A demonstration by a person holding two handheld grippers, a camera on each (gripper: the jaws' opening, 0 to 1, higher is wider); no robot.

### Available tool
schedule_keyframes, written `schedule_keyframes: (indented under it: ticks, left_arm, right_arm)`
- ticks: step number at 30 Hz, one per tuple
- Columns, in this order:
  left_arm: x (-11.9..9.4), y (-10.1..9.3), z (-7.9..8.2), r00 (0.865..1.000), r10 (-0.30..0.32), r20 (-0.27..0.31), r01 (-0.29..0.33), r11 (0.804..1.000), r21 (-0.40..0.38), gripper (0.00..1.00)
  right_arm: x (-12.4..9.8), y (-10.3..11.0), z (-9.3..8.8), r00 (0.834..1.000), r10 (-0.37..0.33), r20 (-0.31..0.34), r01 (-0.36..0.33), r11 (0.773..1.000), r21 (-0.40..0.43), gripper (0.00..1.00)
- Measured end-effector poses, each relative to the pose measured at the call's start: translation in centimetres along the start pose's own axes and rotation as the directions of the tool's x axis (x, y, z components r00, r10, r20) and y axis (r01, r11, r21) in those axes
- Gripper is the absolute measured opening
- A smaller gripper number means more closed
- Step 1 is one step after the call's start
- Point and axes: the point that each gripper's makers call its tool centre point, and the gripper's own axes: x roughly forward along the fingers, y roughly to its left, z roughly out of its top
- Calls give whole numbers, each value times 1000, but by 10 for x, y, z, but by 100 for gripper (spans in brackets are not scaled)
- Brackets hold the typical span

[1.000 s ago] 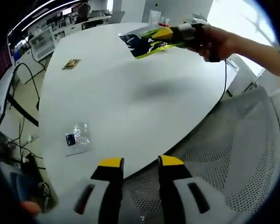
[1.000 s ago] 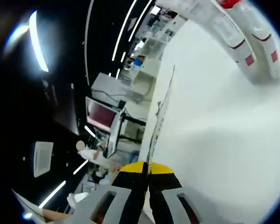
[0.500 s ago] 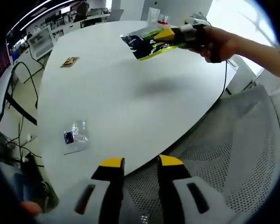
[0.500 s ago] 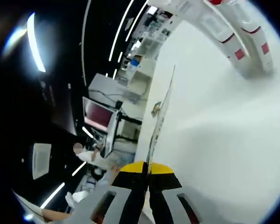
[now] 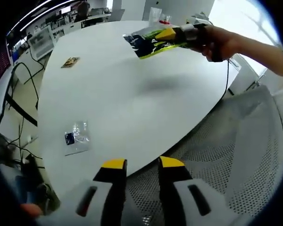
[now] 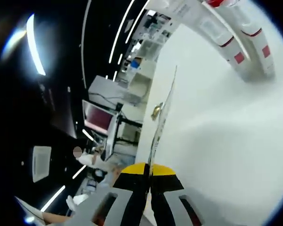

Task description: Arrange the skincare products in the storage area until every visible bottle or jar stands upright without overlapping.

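Right gripper [image 5: 166, 34] clamped on a green-and-black packet [image 5: 146, 41], held above the white table [image 5: 132, 103]. Left gripper [image 5: 137, 165] slightly apart, empty, near the table's edge.

The left gripper [image 5: 137, 163] hangs with jaws apart over the white table's [image 5: 132, 103] near edge. A clear sachet [image 5: 77, 137] lies ahead-left of its fingers. Far ahead, the right gripper [image 5: 166, 34] clamps a yellow-green packet [image 5: 146, 41] above the table.

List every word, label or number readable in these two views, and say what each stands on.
None can be read.
Green and dark packet held in the right gripper: print too blurred.
Small clear packet on the white table: dark label, too small.
Small brown item on the table: too small.
White containers with red marks: no legible text.
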Motion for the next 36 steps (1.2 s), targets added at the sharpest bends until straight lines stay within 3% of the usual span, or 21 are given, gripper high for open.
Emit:
schedule_keyframes:
  ticks: [10,36]
  left_arm:
    - [0,0,1,1000,-1,9,1,1000,-8,20]
    - [-2,1,4,1000,6,23,-6,1000,-13,20]
  right_arm:
    - [-2,-10,2,1000,-18,-1,18,1000,8,0]
    - [1,-12,-3,999,-29,-20,29,1000,9,0]
